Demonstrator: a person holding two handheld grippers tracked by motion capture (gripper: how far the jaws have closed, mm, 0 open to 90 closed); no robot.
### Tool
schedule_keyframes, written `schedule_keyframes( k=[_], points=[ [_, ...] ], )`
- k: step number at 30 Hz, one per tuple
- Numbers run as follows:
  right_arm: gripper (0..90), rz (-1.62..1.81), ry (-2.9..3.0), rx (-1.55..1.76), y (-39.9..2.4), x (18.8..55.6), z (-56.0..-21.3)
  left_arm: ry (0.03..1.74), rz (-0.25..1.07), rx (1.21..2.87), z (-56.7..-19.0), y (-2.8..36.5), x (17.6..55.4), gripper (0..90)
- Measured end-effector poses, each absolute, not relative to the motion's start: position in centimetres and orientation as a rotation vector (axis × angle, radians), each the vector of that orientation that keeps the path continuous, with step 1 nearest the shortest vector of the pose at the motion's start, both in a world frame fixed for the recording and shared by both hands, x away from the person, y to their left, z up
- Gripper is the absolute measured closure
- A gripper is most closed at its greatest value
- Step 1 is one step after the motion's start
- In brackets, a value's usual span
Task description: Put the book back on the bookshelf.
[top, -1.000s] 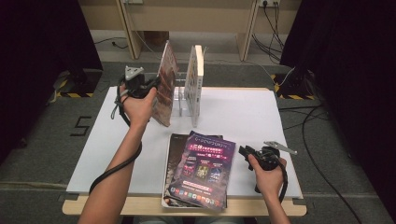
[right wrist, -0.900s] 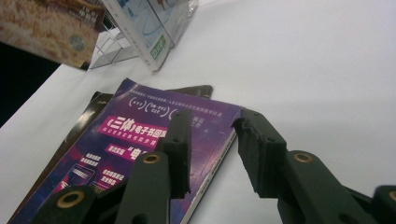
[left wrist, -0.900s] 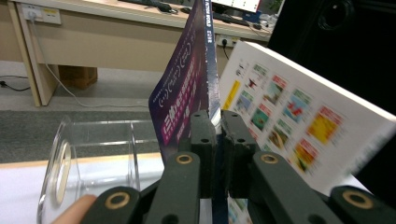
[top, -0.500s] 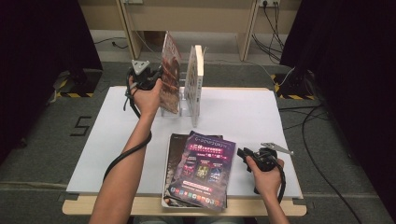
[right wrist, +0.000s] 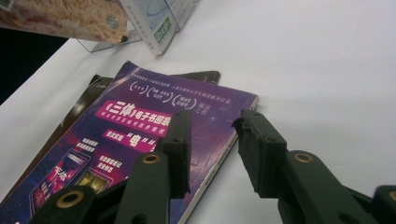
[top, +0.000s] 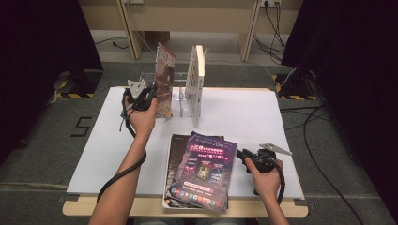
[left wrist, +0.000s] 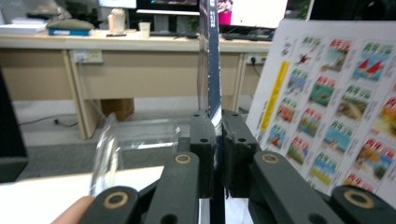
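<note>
A thin book with a reddish-brown cover (top: pixel 163 79) stands upright at the left end of a clear rack (top: pixel 180 101). My left gripper (top: pixel 151 93) is shut on its near edge. In the left gripper view the two jaws press on the dark spine (left wrist: pixel 214 70), left gripper (left wrist: pixel 218 133). A white book covered in small pictures (top: pixel 195 84) (left wrist: pixel 336 107) stands in the rack to the right. My right gripper (top: pixel 243 156) (right wrist: pixel 212 140) is open at the right edge of a purple book (top: pixel 204 171) (right wrist: pixel 135 126). One jaw is over the cover, the other over the table.
The purple book lies on a dark book (top: pixel 176 152) (right wrist: pixel 91 91) near the front of the white table (top: pixel 244 112). Cables trail from both grippers. Desk legs and floor cables lie beyond the table's far edge.
My left gripper has come down with the reddish-brown book, which now stands straighter at the rack. The right gripper has stayed where it was.
</note>
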State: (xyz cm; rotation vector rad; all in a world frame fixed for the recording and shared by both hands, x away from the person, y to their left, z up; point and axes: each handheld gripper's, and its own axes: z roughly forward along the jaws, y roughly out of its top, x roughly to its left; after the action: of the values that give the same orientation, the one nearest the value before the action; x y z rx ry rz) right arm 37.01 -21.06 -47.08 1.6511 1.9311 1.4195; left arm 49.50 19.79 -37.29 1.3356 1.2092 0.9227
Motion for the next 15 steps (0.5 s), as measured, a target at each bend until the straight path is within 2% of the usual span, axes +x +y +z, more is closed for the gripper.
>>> schedule_keyframes(
  k=[4, 9, 12, 13, 15],
  points=[
    [65.4, 1.419, 1.924, 1.649, -21.4, 37.0, -47.1, 1.246, 0.840, 1.357, -37.3, 20.8, 49.2, 82.5],
    [65.1, 1.425, 1.925, 1.659, -21.3, 37.1, -47.1, 1.296, 0.814, 1.408, -37.0, 21.4, 49.3, 82.1],
    [64.6, 1.427, 1.925, 1.661, -21.3, 37.1, -47.1, 1.325, 0.746, 1.416, -36.7, 21.8, 49.7, 79.4],
    [64.0, 1.429, 1.928, 1.666, -21.3, 37.1, -47.2, 1.339, 0.710, 1.403, -36.6, 22.0, 49.9, 75.0],
    [63.4, 1.430, 1.936, 1.675, -21.3, 37.2, -47.3, 1.357, 0.702, 1.411, -36.4, 22.2, 50.4, 72.6]
  ],
)
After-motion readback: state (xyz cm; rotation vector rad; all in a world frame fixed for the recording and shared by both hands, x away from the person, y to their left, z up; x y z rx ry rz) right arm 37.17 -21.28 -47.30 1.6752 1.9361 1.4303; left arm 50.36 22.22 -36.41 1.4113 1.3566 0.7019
